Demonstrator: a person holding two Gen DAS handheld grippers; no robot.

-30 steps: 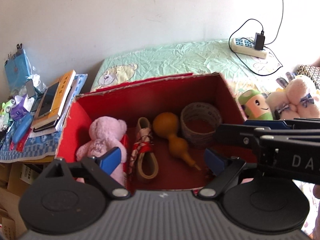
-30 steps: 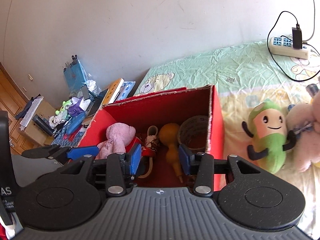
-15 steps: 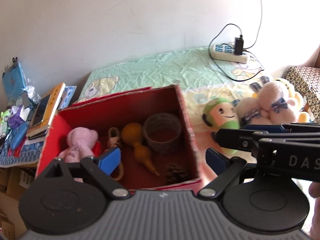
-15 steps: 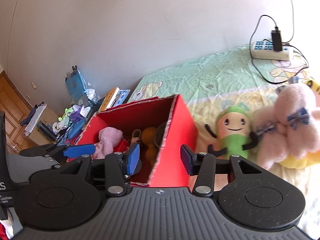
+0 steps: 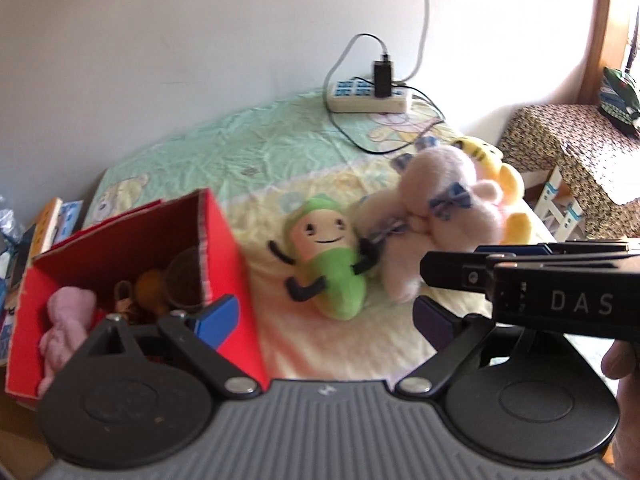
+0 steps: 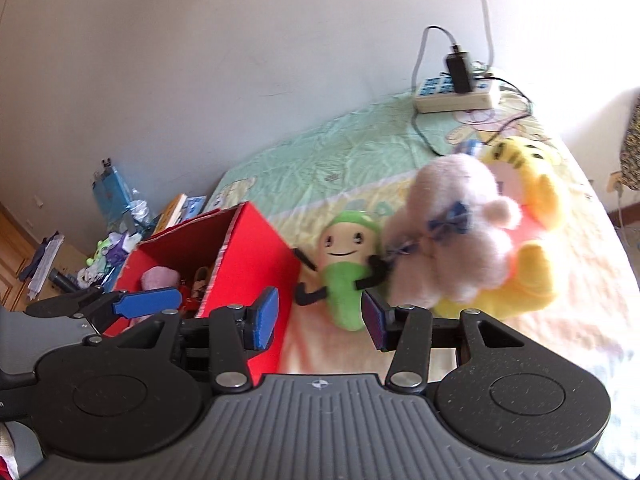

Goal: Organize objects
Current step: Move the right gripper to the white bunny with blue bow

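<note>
Whereas a second ago both views looked straight down into the red box (image 5: 224,248), both hand-held grippers have since swung level across the bed (image 5: 260,152), away from the box and toward the loose toys. The box now sits at the left of each view, near the bed's left edge, and holds a pink bear (image 5: 66,312), a gourd (image 5: 150,288) and a woven basket (image 5: 186,276); these look already sorted.

Left gripper (image 5: 326,320): its jaws are opening and stand wide, with nothing between them; the green plush (image 5: 332,268) lies on the sheet ahead of the gap, untouched. Right gripper (image 6: 320,318): its jaws stand at a middling gap, wider than a second ago, and are likewise empty; the same green plush lies just beyond its pads (image 6: 266,318), apart from them.

Remaining items: the green plush lies on its back just right of the box, one arm touching the pale pink plush (image 6: 452,240), which leans on a yellow plush (image 6: 536,264) nearer the bed's right edge. A power strip (image 5: 368,98) with its cable rests by the wall at the bed's far edge.

Reading: the shift of both grippers, with jaws widening, suggests the step in hand is the approach to the next toy, most probably the green plush, as it lies nearest and in line with both. No grasp has yet been made. The three plush toys remain outside the box, so the task appears only partly done.
</note>
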